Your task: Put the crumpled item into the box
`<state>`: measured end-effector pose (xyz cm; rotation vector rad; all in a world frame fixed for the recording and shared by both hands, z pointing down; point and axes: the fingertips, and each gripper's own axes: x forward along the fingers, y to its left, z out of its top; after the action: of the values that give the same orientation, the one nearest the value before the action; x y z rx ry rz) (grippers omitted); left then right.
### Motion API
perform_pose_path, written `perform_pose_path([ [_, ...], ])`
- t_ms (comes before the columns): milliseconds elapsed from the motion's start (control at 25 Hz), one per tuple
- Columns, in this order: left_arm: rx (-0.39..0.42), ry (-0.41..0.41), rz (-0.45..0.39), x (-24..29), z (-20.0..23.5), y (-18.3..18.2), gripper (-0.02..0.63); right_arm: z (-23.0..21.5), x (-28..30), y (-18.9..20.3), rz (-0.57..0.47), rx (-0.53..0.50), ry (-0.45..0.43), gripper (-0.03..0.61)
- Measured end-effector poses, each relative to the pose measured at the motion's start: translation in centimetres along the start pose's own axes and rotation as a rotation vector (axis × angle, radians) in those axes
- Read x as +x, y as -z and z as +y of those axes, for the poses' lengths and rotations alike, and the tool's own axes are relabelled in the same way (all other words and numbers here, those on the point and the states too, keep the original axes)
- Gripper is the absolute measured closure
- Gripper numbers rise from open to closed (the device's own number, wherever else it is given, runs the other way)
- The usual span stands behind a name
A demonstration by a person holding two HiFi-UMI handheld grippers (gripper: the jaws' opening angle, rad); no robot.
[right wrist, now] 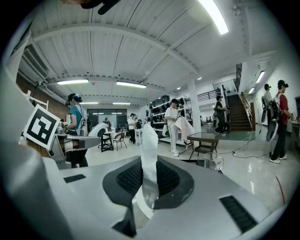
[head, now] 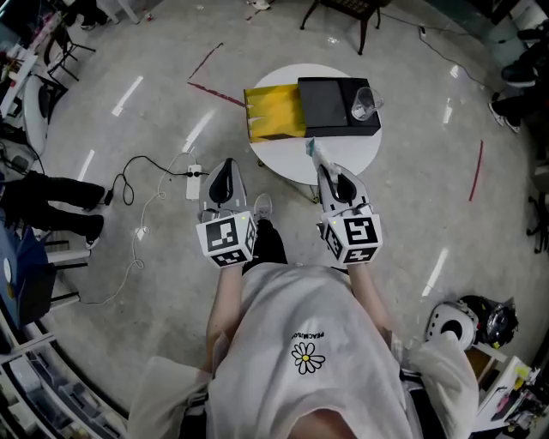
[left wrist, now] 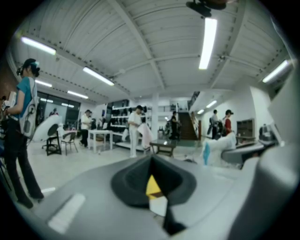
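A black box [head: 330, 105] with its yellow lid [head: 274, 113] folded open to the left lies on a round white table [head: 283, 159]. A clear plastic cup [head: 364, 103] sits at the box's right end. My right gripper [head: 322, 168] hangs over the table's near edge, shut on a thin crumpled white strip [head: 312, 150] that sticks out past its tips. In the right gripper view the strip [right wrist: 150, 154] stands up between the closed jaws. My left gripper [head: 225, 168] is level with it, left of the table, shut with nothing held.
A power strip [head: 193, 182] with black and white cables lies on the floor at left. A dark chair [head: 343, 13] stands beyond the table and helmets [head: 463, 321] lie at lower right. Several people and tables [right wrist: 204, 138] fill the hall in both gripper views.
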<state>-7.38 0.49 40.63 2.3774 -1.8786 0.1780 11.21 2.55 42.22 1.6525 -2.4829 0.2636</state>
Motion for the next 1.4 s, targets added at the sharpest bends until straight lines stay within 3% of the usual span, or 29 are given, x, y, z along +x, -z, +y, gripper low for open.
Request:
perform_pose_path([
  [640,0.077,0.184,-0.065,19.3,8.5,-6.0,0.615,-2.2,18.4,-5.4,0.029,0.014,0.165,0.537],
  [880,0.061,0.199,-0.047,21.8,9.0,-5.6,0.615,-3.1,20.8,-5.5,0.045,0.0,0.175,0.537],
  [1400,0.063,0.138,-0.058,23.4,8.6,-5.6,0.615,-5.1,23.2,-6.4,0.007,-0.036,0.117,0.537],
])
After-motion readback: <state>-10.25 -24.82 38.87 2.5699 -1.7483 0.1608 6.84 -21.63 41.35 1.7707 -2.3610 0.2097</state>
